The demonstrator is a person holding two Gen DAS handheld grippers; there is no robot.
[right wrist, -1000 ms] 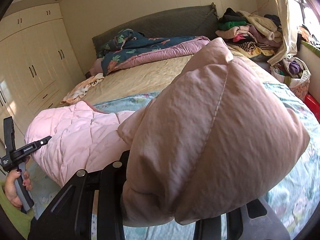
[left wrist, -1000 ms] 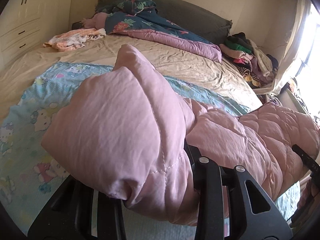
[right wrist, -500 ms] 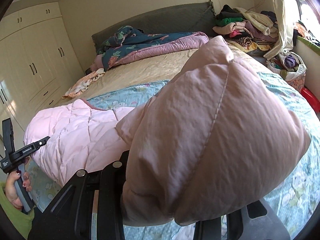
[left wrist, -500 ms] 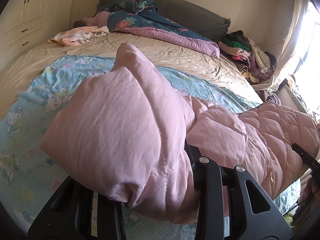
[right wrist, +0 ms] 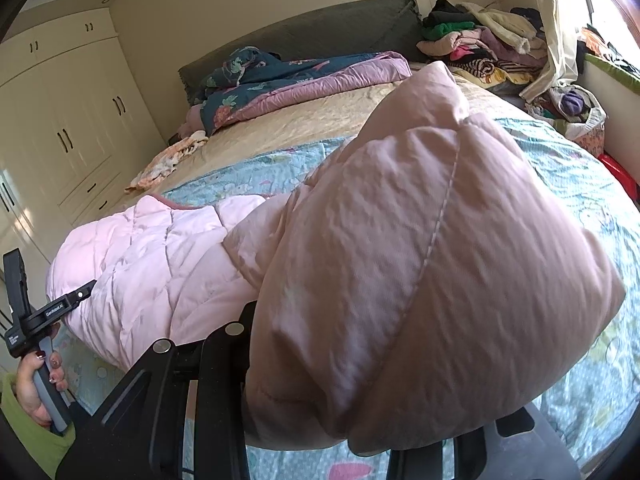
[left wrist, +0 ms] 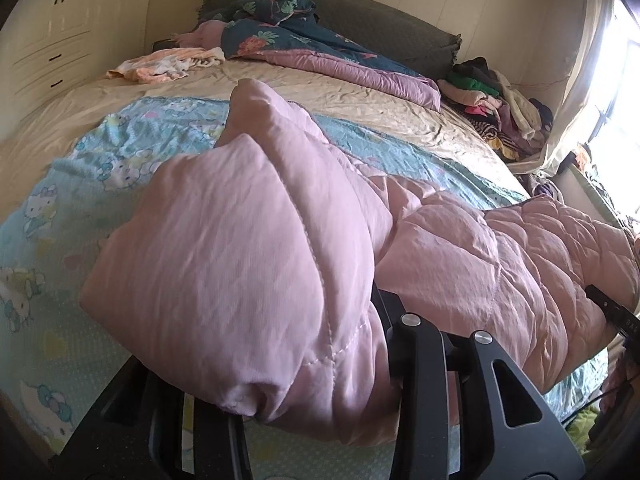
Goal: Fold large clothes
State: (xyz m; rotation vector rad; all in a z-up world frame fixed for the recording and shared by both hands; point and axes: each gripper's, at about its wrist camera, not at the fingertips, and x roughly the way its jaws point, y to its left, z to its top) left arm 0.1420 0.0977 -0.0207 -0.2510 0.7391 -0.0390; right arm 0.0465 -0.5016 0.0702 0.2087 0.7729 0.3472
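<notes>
Two hand-held grippers, left (left wrist: 320, 360) and right (right wrist: 340, 380), each clamping a jacket (left wrist: 500, 264) corner; I am carrying it above the bed (left wrist: 320, 92). Risk: slippery padding sliding free.

Cartoon-print sheet (left wrist: 120, 160) spread over a tan bedspread (left wrist: 360, 108). Rumpled floral duvet (left wrist: 320, 52) up against the grey headboard (left wrist: 380, 20), peach cloth (left wrist: 160, 66) nearby. Clothes pile (right wrist: 480, 48) in the corner by the curtain (right wrist: 556, 20), cream wardrobes (right wrist: 72, 120) opposite.
</notes>
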